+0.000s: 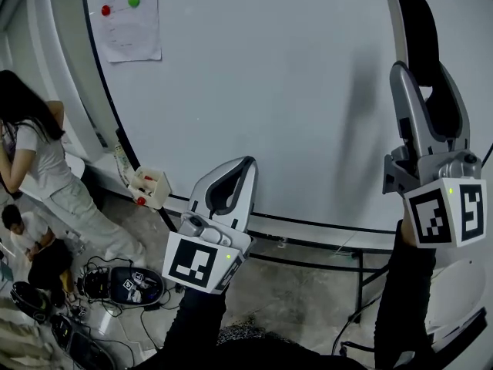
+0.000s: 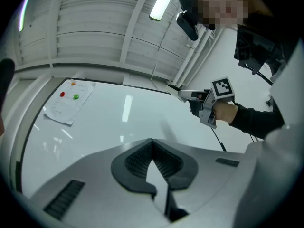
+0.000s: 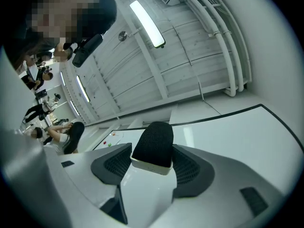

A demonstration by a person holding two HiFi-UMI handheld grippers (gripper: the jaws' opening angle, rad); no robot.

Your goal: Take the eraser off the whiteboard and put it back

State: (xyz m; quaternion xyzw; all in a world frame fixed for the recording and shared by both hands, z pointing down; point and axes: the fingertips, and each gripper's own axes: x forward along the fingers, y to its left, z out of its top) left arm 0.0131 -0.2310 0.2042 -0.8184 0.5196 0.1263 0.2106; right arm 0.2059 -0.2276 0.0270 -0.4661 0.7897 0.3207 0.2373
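Observation:
The eraser (image 1: 416, 29), black felt on a white base, is held upright in my right gripper (image 1: 422, 72), close in front of the whiteboard (image 1: 269, 91) at its right side. In the right gripper view the eraser (image 3: 154, 144) sits between the two dark pads with my right gripper (image 3: 152, 164) shut on it, and the whiteboard (image 3: 228, 132) lies beyond. My left gripper (image 1: 229, 182) is lower, near the board's bottom edge. In the left gripper view my left gripper (image 2: 152, 144) has its tips touching and nothing between them.
A paper sheet with red and green magnets (image 1: 123, 14) hangs on the board's upper left. A small tray with markers (image 1: 150, 185) sits at the board's lower left corner. A person (image 1: 46, 160) stands at the left, with bags and cables (image 1: 127, 284) on the floor.

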